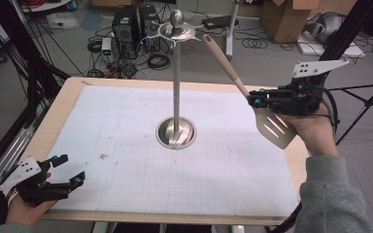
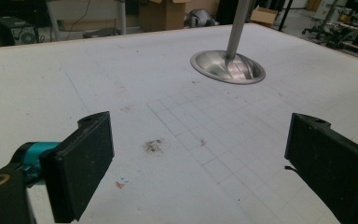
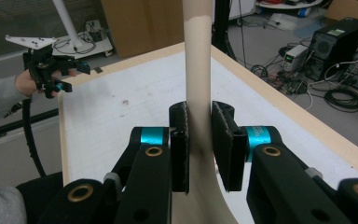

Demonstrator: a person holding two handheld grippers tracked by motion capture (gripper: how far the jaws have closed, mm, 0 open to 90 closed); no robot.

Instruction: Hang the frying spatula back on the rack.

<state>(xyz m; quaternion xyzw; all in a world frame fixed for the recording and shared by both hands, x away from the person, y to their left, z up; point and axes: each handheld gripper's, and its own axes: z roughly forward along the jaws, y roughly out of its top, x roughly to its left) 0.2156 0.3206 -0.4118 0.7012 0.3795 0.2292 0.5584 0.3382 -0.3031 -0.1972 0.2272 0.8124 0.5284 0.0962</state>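
The right claw (image 1: 253, 99) is clamped on the beige spatula (image 1: 245, 94), gripping the handle just above the slotted blade. In the high view the spatula hangs in the air over the counter's (image 1: 126, 87) right edge, at about three o'clock from the metal stand (image 1: 176, 82). Its handle slants up toward eleven o'clock, so that its tip appears close to the stand's ringed top, while the slotted blade points down toward five o'clock, above the person's right hand (image 1: 313, 131). Whether the handle tip touches the top ring cannot be told.

In the right gripper view the two black jaws press on either side of the handle (image 3: 198, 70), which rises straight up between them.

The left claw (image 1: 70, 170) is spread wide and holds nothing. It sits low at the counter's near left corner, at roughly seven o'clock from the stand, with the left hand (image 1: 24, 211) under it. In the left gripper view its jaws stand well apart over the white gridded sheet (image 2: 177, 140), and the stand's round dished base (image 2: 227, 66) lies ahead toward one o'clock.

The stand is upright near the middle of the counter, a thin pole rising from the base to a knob at the top.
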